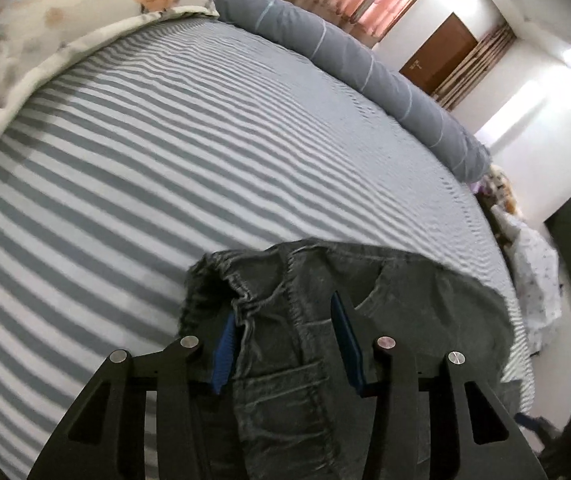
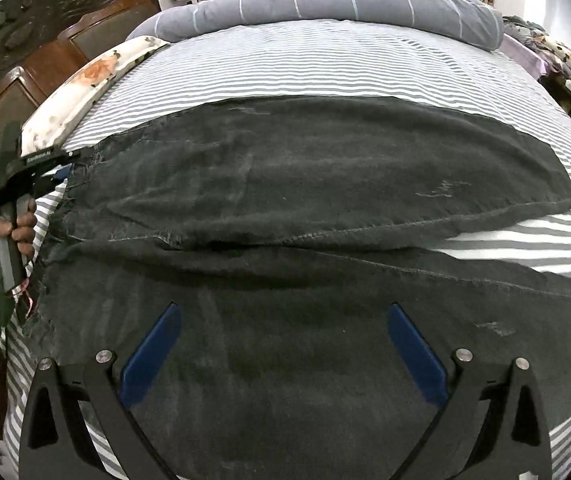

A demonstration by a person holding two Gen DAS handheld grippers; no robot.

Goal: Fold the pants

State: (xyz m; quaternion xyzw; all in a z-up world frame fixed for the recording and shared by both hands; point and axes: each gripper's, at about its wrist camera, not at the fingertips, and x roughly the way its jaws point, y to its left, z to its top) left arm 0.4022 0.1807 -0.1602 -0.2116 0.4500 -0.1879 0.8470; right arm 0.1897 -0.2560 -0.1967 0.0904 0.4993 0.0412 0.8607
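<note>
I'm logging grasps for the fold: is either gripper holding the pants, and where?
The left gripper straddles the pants at the bunched waistband; a firm pinch cannot be told. The right gripper is open, holding nothing.

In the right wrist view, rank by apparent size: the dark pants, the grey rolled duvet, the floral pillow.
1. dark pants, spread across most of the bed.
2. grey rolled duvet, though it lies farther away, so its true size is unsure.
3. floral pillow, seen edge-on.

Pants (image 2: 305, 208) lie spread across the bed (image 2: 325, 64), pillow (image 2: 89, 80) at left.
</note>
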